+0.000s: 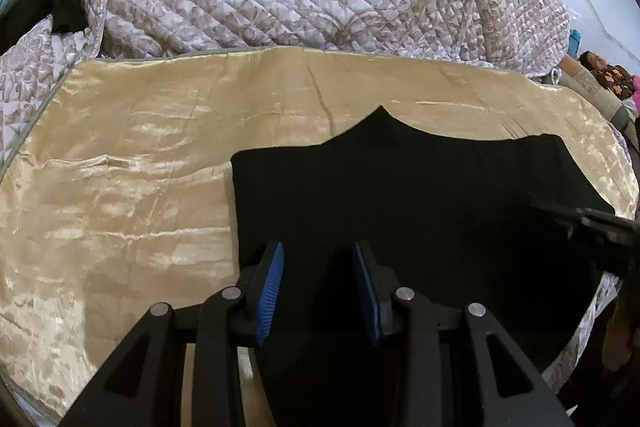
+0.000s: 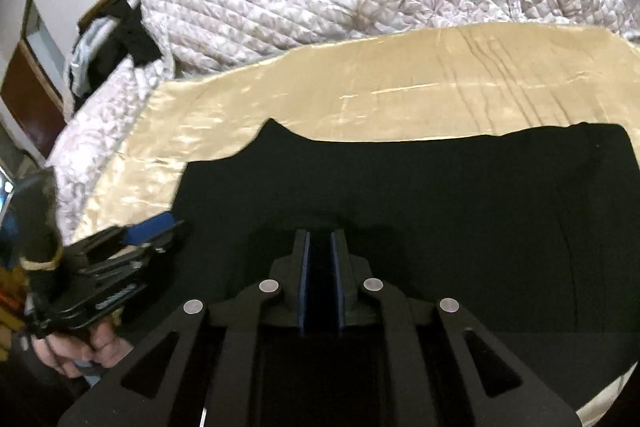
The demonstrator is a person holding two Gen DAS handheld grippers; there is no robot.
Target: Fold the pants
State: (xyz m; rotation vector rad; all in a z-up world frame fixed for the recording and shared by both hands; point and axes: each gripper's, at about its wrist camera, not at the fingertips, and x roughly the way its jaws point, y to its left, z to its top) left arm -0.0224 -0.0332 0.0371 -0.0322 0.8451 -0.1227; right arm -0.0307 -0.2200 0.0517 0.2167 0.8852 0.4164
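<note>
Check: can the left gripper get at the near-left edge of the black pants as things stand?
Probably yes. The left gripper hangs over the black pants with jaws apart and nothing between them; the gold sheet beside that edge is bare, and the right gripper is off to the side.

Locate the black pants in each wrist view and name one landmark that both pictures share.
Left wrist view: the black pants fill the lower centre and right, lying flat under the left gripper.
Right wrist view: the black pants cover the lower centre and right, under the right gripper.
Shared landmark: the pointed peak on the pants' far edge, set against the gold satin sheet.
</note>
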